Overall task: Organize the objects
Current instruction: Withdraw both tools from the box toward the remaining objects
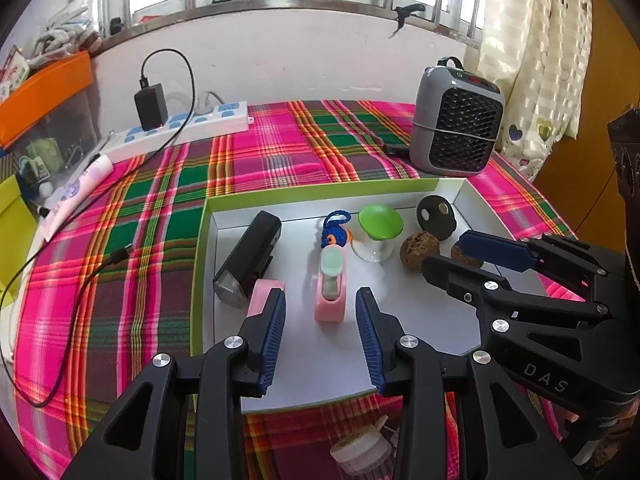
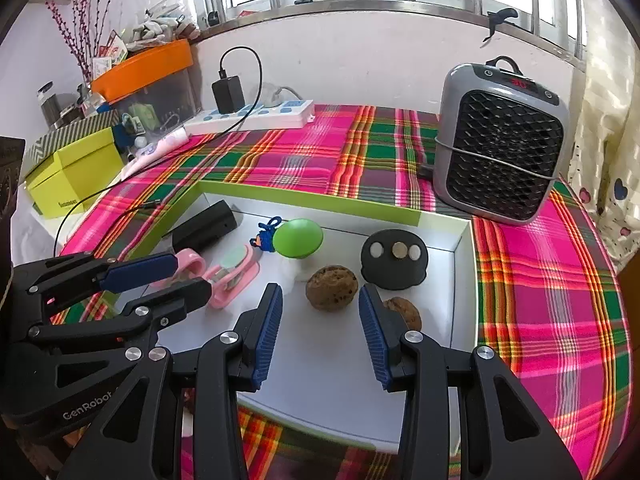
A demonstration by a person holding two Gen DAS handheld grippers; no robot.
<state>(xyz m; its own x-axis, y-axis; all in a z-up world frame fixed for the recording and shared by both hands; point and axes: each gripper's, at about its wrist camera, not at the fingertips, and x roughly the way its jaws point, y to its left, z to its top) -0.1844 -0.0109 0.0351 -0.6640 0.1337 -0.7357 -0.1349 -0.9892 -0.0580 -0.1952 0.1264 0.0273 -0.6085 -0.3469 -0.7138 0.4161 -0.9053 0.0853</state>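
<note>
A white tray with a green rim (image 1: 320, 192) holds a black torch (image 1: 248, 260), a blue knitted charm (image 1: 334, 228), a green mushroom-shaped piece (image 1: 380, 222), a black disc holder (image 1: 436, 216) and two walnuts. My left gripper (image 1: 321, 294) is open, and the near end of a pink sand timer (image 1: 330, 284) lies between its tips, untouched. A pink ring (image 1: 264, 292) sits by its left finger. My right gripper (image 2: 320, 292) is open, with one walnut (image 2: 332, 288) just beyond its tips. The other walnut (image 2: 404, 312) is partly hidden behind its right finger.
A grey heater (image 2: 500, 144) stands behind the tray on the plaid cloth. A power strip (image 1: 180, 132) with a black charger and trailing cable (image 1: 92, 276) lies at the back left. A yellow-green box (image 2: 72, 172) sits left; a small white jar (image 1: 360, 450) lies before the tray.
</note>
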